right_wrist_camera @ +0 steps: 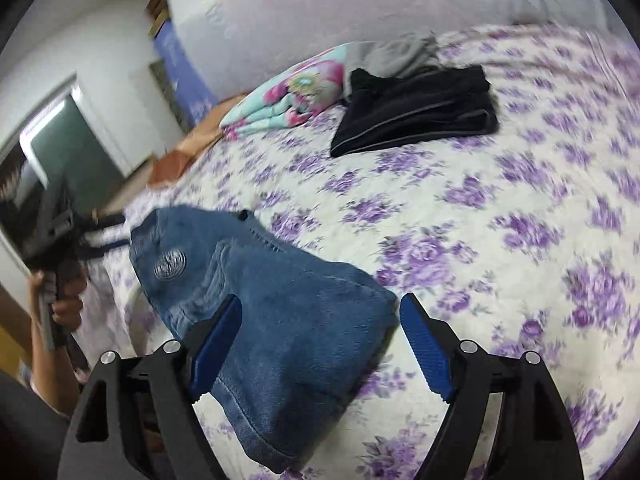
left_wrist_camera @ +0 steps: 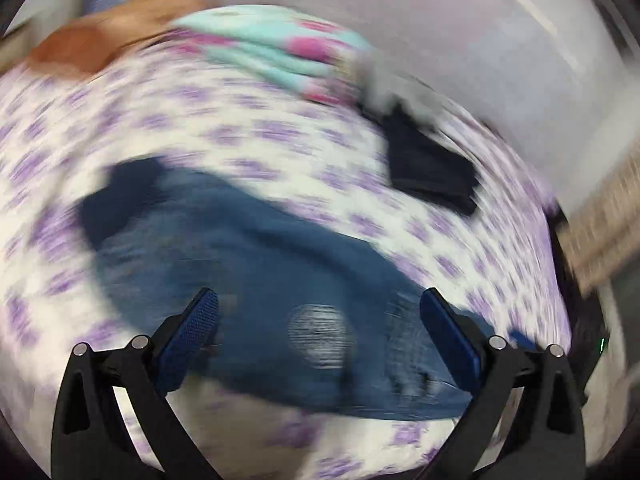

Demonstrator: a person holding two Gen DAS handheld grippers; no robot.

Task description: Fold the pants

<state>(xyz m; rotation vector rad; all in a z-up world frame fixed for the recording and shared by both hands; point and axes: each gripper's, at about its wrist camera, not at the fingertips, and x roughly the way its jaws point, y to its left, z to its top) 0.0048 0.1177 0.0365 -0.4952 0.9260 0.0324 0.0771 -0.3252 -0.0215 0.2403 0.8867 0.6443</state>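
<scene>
**Folded jeans released on the bed; both pairs of fingers spread and empty**

The jeans (right_wrist_camera: 256,304) are seen lying as a compact folded bundle on the bed (right_wrist_camera: 480,216), near its front edge, with a round pale patch (right_wrist_camera: 170,265) facing up; the fold is judged to be essentially finished, so the step in hand is taken to be the letting-go and the drawing away. For that to be done well, the fingers are best lifted clear of the denim before being swung sideways, so that no layer is snagged or dragged open; the bundle is best left square and, if needed, pressed flat from above rather than regripped at a loose edge.

The right gripper (right_wrist_camera: 320,346) is held over the near end of the bundle; its fingers (right_wrist_camera: 424,350) are spread wide, the left-hand one sitting over the denim and the other beside the folded edge; nothing is clamped, though light contact by the left-hand pad cannot be ruled out. The left gripper (left_wrist_camera: 318,340) is shown in a heavily blurred view above the jeans (left_wrist_camera: 256,280); its fingers (left_wrist_camera: 192,336) are likewise wide apart with only cloth seen beyond them, and nothing is gripped.

Farther up the bed, a folded black garment (right_wrist_camera: 416,110) and a floral turquoise cloth (right_wrist_camera: 292,96) are set well apart from the jeans; they need not be disturbed.
</scene>
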